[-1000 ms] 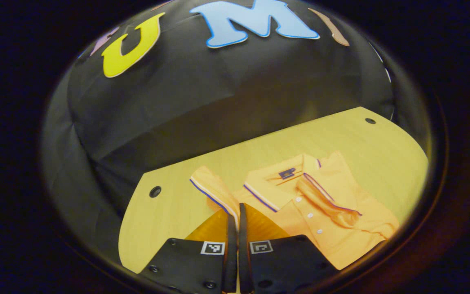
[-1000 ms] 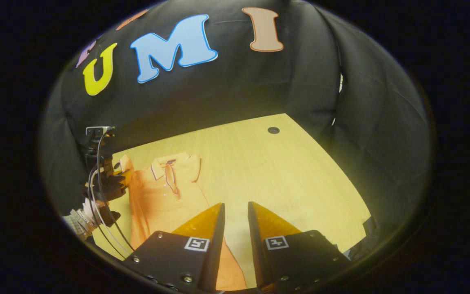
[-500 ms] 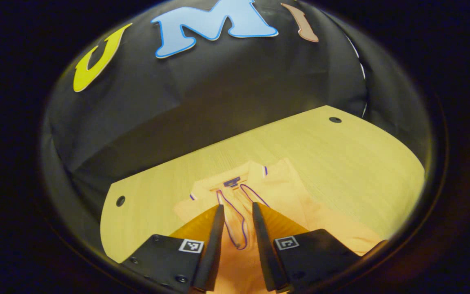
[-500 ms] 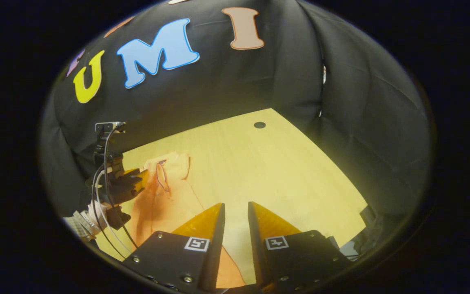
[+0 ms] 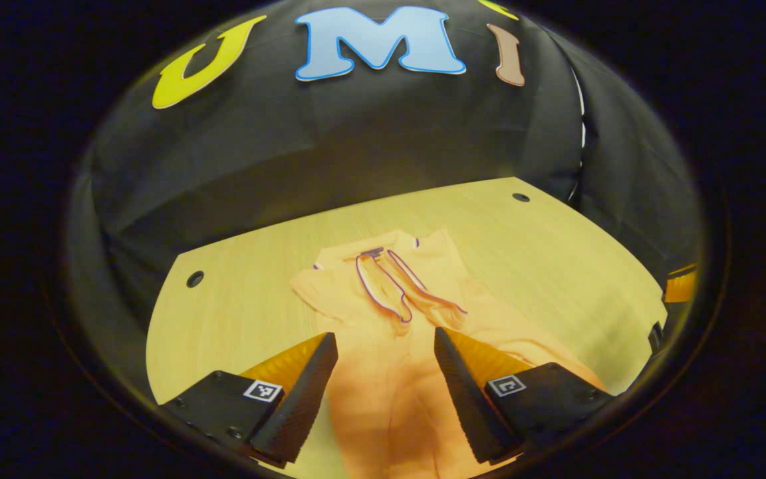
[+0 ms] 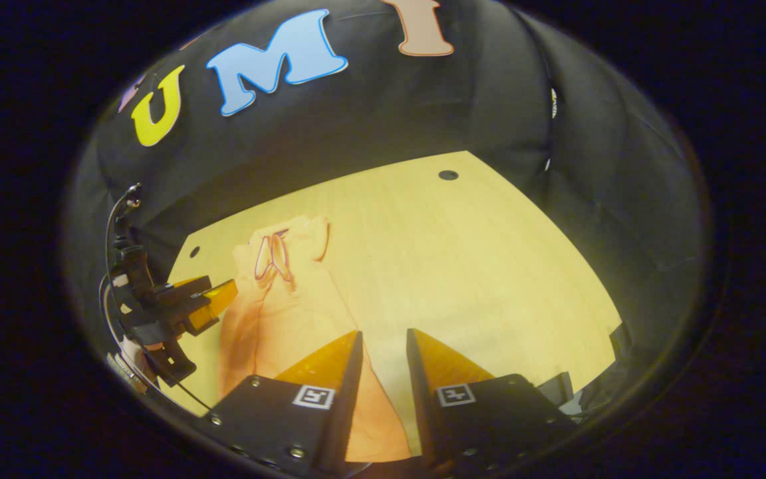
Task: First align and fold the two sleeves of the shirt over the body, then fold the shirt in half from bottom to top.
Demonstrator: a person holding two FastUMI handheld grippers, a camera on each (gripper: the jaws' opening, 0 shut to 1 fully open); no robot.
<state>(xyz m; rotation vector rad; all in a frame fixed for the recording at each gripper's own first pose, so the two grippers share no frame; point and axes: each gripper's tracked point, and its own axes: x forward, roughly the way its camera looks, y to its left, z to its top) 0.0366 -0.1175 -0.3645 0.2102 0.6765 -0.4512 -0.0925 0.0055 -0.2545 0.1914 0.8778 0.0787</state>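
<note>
Orange polo shirt [image 5: 396,346] lying flat on the pale wooden table [image 5: 237,299], collar toward the far edge, hem toward the near edge. Both sleeves [image 5: 416,293] folded in over the chest, purple-trimmed cuffs meeting side by side just below the collar. Small dark label [image 5: 372,252] sewn inside the neck; writing on it too small to read. Lower body of the shirt running narrow and long toward the near side, with soft creases.

Left gripper [image 5: 383,346] poised above the middle of the shirt body, fingers spread wide apart, nothing between them, cloth visible through the gap. Square black-and-white marker tags [image 5: 262,390] on each finger block, carrying a coded pattern, no readable words. In the right gripper view, the same left gripper [image 6: 207,303] seen at the left edge of the table, beside the shirt's [image 6: 276,313] left side, cables trailing from it and part of a hand behind.

Right gripper [image 6: 383,349] held over the near right part of the table [image 6: 463,266], fingers parted by a narrow gap and gripping nothing; shirt hem just left of and beneath its left finger. Similar marker tags [image 6: 314,396] on its blocks, again no legible text.

Round dark holes [image 5: 195,279] in the tabletop near the far corners.
</note>
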